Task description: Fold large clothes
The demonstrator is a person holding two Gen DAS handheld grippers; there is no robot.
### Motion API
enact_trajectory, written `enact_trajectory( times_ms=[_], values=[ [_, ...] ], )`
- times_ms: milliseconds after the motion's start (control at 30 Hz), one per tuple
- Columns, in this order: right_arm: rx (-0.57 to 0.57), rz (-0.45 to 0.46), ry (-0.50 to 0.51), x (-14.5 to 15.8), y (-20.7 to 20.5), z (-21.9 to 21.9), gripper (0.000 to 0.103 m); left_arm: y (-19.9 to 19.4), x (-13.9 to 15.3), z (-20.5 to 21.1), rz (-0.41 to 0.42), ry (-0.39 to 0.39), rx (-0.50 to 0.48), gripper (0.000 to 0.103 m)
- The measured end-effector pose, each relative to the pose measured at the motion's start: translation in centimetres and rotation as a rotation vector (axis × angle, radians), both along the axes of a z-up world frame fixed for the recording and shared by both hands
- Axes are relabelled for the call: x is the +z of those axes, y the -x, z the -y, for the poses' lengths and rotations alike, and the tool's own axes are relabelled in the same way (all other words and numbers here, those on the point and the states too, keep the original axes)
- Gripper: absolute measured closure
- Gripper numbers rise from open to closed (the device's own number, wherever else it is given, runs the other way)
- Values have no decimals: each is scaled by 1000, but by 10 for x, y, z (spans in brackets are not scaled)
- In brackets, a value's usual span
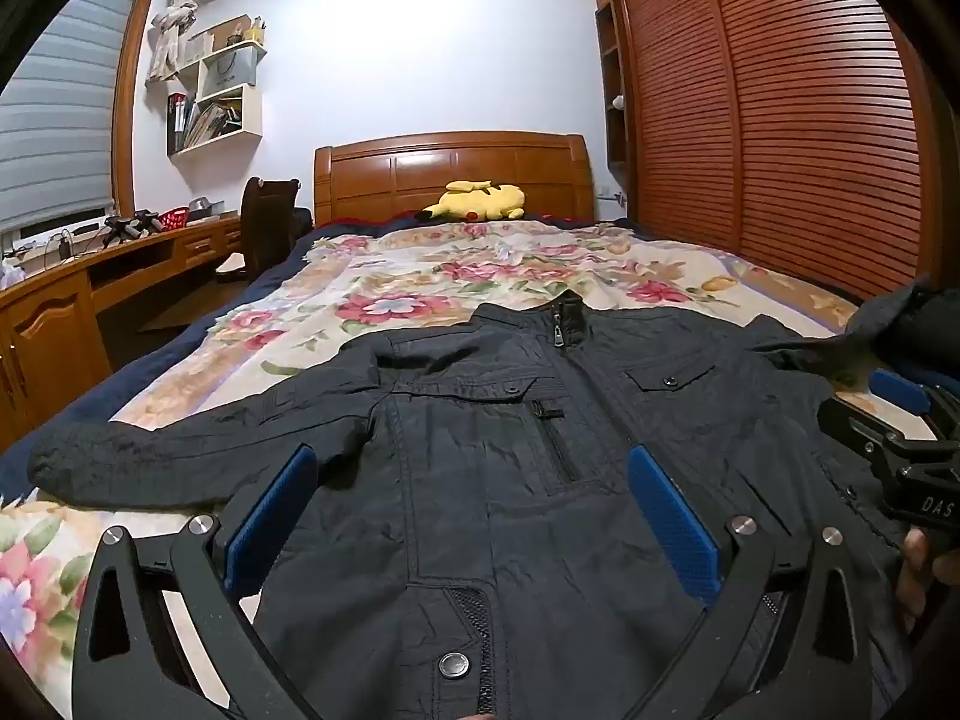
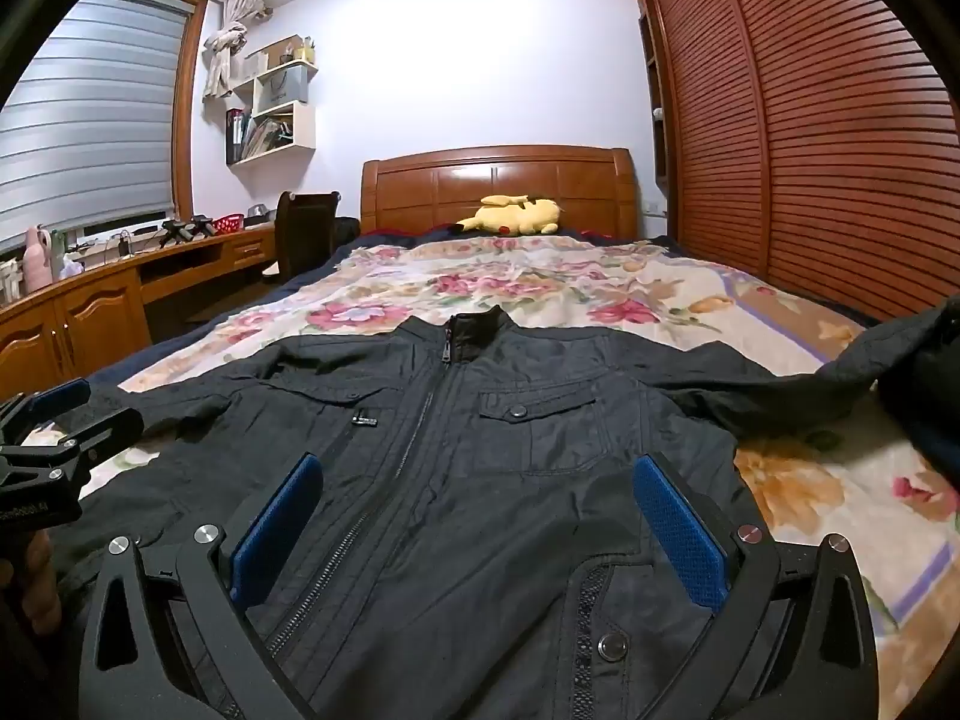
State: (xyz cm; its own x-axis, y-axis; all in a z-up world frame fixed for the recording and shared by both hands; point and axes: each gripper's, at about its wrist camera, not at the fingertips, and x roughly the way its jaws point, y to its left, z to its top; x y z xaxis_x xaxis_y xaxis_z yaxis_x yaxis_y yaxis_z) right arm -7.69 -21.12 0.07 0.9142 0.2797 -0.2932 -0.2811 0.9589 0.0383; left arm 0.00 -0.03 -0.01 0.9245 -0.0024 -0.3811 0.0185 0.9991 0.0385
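Note:
A black zip-up jacket [image 1: 492, 456] lies front up and spread flat on the floral bedspread [image 1: 384, 294], collar toward the headboard. Its left sleeve [image 1: 180, 462] stretches out sideways; its right sleeve [image 2: 840, 372] runs to the bed's right edge. My left gripper [image 1: 474, 516] is open and empty, hovering over the jacket's lower left front near the hem. My right gripper [image 2: 480, 522] is open and empty over the lower right front of the jacket [image 2: 480, 450]. Each gripper shows at the edge of the other's view, the right gripper [image 1: 900, 420] and the left gripper [image 2: 54, 426].
A yellow plush toy [image 1: 480, 201] lies by the wooden headboard [image 1: 450, 171]. A desk [image 1: 90, 276] and chair [image 1: 267, 222] stand left of the bed. A louvred wardrobe [image 1: 780, 120] lines the right wall. A dark bundle [image 2: 924, 396] sits at the bed's right edge.

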Motion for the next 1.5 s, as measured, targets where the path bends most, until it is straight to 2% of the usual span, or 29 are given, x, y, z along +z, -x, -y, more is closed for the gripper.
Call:
enact_trajectory(
  times_ms=[1500],
  values=[
    [-2,18,-6,1,4,1,0,5,3,-5,12,27,1,0]
  ],
)
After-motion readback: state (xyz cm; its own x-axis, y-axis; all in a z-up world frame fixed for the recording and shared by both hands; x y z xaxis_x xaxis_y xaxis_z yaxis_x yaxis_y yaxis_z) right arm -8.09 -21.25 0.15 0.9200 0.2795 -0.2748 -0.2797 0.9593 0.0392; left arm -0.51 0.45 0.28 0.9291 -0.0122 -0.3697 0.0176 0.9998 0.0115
